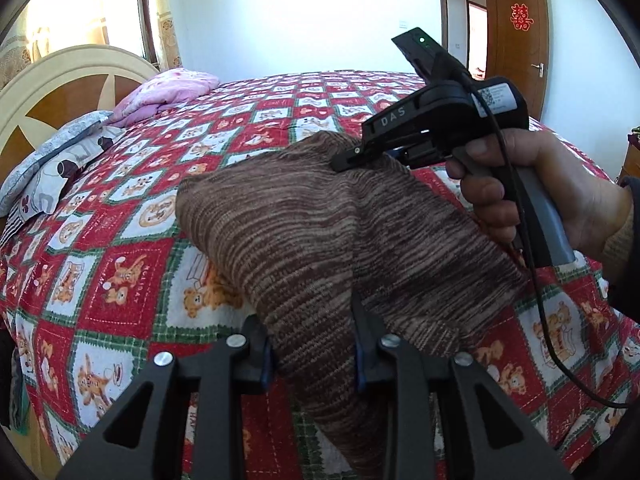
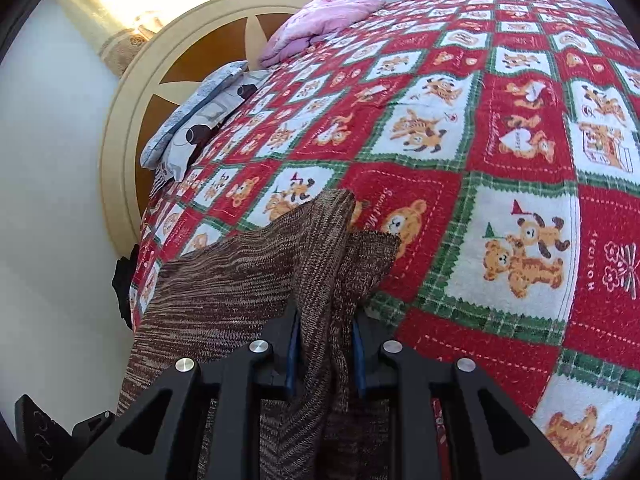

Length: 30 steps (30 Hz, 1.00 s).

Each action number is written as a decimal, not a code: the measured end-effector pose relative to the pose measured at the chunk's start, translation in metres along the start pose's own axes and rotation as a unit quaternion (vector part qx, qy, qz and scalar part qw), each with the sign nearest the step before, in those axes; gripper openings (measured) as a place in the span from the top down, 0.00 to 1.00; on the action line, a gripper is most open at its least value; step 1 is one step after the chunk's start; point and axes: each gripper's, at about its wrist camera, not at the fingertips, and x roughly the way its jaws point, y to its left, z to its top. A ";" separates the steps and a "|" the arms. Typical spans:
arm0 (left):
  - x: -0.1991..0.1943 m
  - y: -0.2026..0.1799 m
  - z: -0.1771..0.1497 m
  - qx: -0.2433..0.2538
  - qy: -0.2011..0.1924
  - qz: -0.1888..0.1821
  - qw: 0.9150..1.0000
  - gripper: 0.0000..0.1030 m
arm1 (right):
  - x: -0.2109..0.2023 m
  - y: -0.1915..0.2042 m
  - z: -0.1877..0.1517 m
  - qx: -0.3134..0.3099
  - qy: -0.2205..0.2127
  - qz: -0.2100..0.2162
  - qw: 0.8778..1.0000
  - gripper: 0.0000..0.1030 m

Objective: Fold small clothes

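Observation:
A brown striped knit garment (image 1: 320, 232) hangs stretched between both grippers above the bed. My left gripper (image 1: 314, 354) is shut on its near edge, with cloth bunched between the blue pads. My right gripper (image 1: 360, 156), held in a hand at the right of the left wrist view, pinches the garment's far edge. In the right wrist view my right gripper (image 2: 325, 354) is shut on a thick fold of the same knit garment (image 2: 240, 280), which drapes away to the left and down.
The bed is covered by a red, white and green teddy-bear quilt (image 2: 500, 160). A pink folded blanket (image 1: 168, 88) and grey patterned pillows (image 1: 60, 160) lie by the round headboard (image 1: 48, 80). A wooden door (image 1: 516, 40) stands at the far right.

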 end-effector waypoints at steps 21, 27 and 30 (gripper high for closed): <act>0.000 0.038 0.026 -0.021 -0.019 0.128 0.991 0.21 | -0.088 0.027 -0.127 -0.091 0.009 -0.027 0.995 0.96; 0.001 0.035 0.024 -0.035 -0.016 0.131 0.991 0.11 | -0.117 0.036 -0.129 -0.113 -0.015 -0.060 0.992 0.97; 0.001 0.021 0.021 0.005 -0.027 0.159 0.987 0.03 | -0.125 0.035 -0.131 -0.115 -0.014 -0.090 0.989 0.97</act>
